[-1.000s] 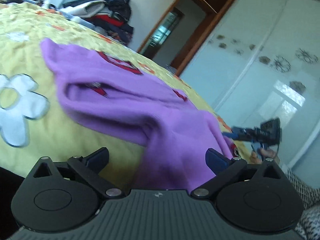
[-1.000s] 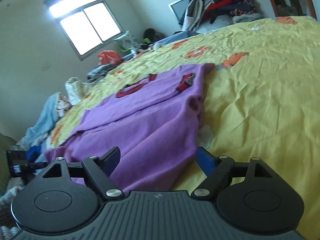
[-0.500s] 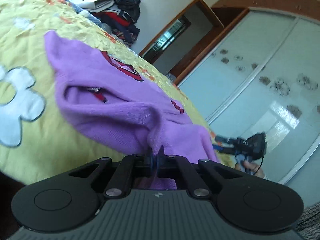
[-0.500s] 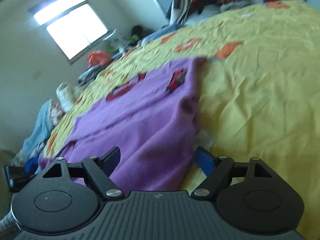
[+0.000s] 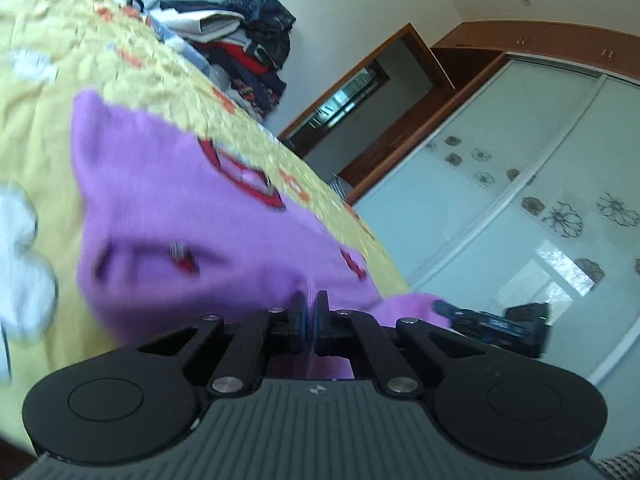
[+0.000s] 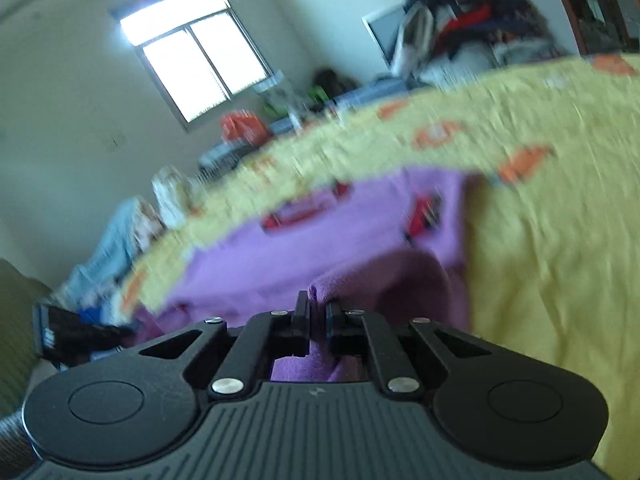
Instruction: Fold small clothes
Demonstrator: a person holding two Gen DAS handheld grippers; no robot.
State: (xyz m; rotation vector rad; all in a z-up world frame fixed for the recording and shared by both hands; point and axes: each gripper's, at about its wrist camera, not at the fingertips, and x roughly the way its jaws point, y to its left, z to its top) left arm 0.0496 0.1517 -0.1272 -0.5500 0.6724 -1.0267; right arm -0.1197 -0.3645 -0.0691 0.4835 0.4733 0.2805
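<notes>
Left wrist view: left gripper (image 5: 309, 312) and right gripper (image 6: 318, 312) both pinching the purple sweater's (image 5: 168, 216) near edge, rest lying ahead across the bed (image 6: 552, 264).

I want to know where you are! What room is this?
Most likely a bedroom: a yellow flowered bedspread, a frosted-glass sliding wardrobe, and a heap of piled clothes by the wall.
</notes>
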